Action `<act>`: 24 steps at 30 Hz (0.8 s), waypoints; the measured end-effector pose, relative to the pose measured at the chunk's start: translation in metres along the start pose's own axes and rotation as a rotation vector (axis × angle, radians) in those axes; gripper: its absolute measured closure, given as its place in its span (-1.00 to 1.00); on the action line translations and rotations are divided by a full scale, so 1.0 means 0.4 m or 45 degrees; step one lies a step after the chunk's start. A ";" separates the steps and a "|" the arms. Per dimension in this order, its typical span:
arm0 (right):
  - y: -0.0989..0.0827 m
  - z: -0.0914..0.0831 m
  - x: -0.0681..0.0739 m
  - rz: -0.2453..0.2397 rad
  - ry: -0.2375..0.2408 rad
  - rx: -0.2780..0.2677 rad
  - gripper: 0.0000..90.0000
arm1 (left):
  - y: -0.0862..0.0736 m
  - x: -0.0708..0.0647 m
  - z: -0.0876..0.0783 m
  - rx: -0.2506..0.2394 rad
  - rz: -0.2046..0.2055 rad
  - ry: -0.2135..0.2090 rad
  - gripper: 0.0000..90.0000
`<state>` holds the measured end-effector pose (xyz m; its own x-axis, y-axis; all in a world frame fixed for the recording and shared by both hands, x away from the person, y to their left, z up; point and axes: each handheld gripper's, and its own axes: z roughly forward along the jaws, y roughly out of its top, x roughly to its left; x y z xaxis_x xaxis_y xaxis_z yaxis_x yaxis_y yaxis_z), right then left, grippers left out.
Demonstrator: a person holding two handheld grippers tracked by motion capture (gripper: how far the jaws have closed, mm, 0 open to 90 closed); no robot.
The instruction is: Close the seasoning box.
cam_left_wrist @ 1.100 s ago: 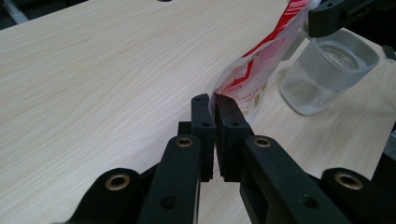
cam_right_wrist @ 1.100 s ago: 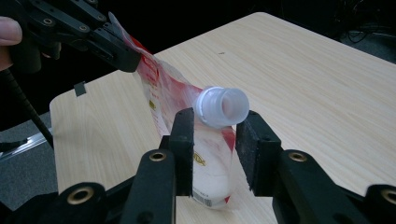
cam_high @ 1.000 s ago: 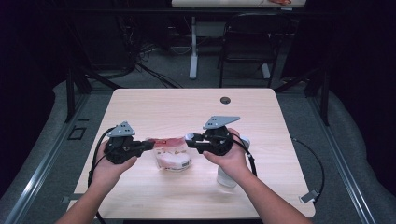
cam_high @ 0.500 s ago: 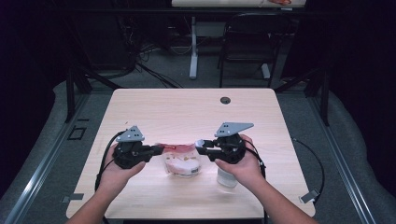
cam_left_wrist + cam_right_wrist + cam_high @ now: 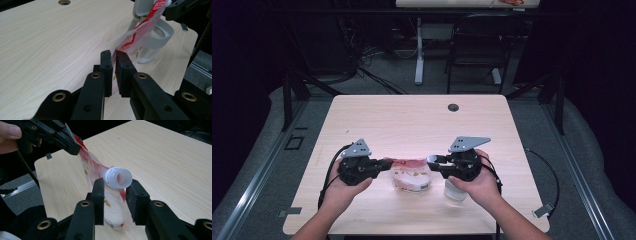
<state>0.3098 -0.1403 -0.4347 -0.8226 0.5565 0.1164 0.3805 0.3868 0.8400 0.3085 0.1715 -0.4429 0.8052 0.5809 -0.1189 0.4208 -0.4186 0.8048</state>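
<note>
The left gripper (image 5: pixel 113 53) had its jaws nearly closed, a thin gap left between the pads, and the lower edge of the red-and-white refill pouch (image 5: pixel 140 35) ran through that gap — the jaws had just been opening a little, and whether the pads still pressed the film I could not tell. The right gripper (image 5: pixel 115 185) stood about half open, its two pads set against the sides of the pouch's white screw spout (image 5: pixel 118 178), gripping it just below the rim. The pouch (image 5: pixel 411 172) hung stretched between the two grippers above the near middle of the wooden table (image 5: pixel 412 120), the left gripper (image 5: pixel 384 164) at its left end and the right gripper (image 5: pixel 433 161) at its right. A clear open jar (image 5: pixel 155 37) stood on the table just beyond the pouch in the left gripper view — in the high view it sat under the person's right hand (image 5: pixel 474 182), near the table's near right.
</note>
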 end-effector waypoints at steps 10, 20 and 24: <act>0.022 -0.028 0.023 -0.102 -0.030 0.079 0.46 | -0.011 -0.001 -0.035 -0.060 -0.022 0.044 0.50; 0.039 -0.064 0.025 -0.108 -0.023 0.074 0.41 | -0.029 0.020 -0.083 -0.066 -0.054 0.080 0.36; 0.062 -0.078 0.031 -0.124 -0.021 0.067 0.39 | -0.029 0.019 -0.098 -0.081 -0.049 0.088 0.36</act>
<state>0.2958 -0.1468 -0.3960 -0.8500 0.5260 0.0267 0.3210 0.4772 0.8180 0.2933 0.2080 -0.4305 0.7573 0.6435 -0.1114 0.4213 -0.3510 0.8363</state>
